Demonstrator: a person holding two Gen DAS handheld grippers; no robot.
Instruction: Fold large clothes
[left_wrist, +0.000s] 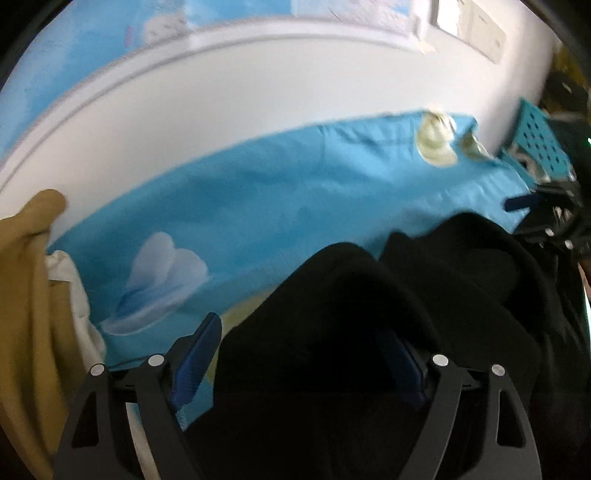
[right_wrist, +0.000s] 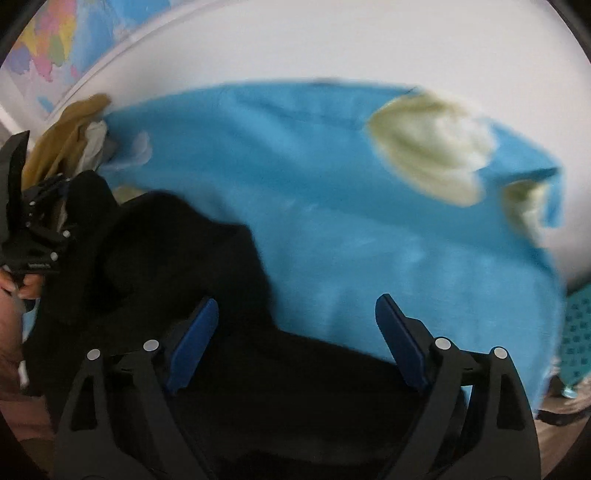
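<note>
The big black soft garment (left_wrist: 369, 332) lies in a bumpy heap on a bright blue sheet with pale cloud and shell pictures (left_wrist: 295, 192). It sits at the near edge of the sheet, close to both tools. It is not flat. It has humps and folds, and I cannot tell which part is a sleeve or a hem, because the cloth is so dark and the pictures are a bit blurry.

The left gripper (left_wrist: 306, 354) hangs right over the heap. Its blue jaws are spread wide. Black cloth lies between them, but the pads do not squeeze it. The right gripper (right_wrist: 295, 332) is beside it, over the edge of the same heap where black meets blue. Its jaws are spread wide too, and nothing is pinched.

I think the step now is to get a fresh hold and spread the garment out before any fold. To do it well, each tool should find a real edge or corner, not a fat lump in the middle. Both should pinch only one layer, then pull apart gently so the cloth goes smooth.

At the left side of the sheet lies a tan cloth pile (left_wrist: 26, 295) with something white under it. A teal basket with holes (left_wrist: 539, 140) is at the far right. Keep the black garment away from those.
</note>
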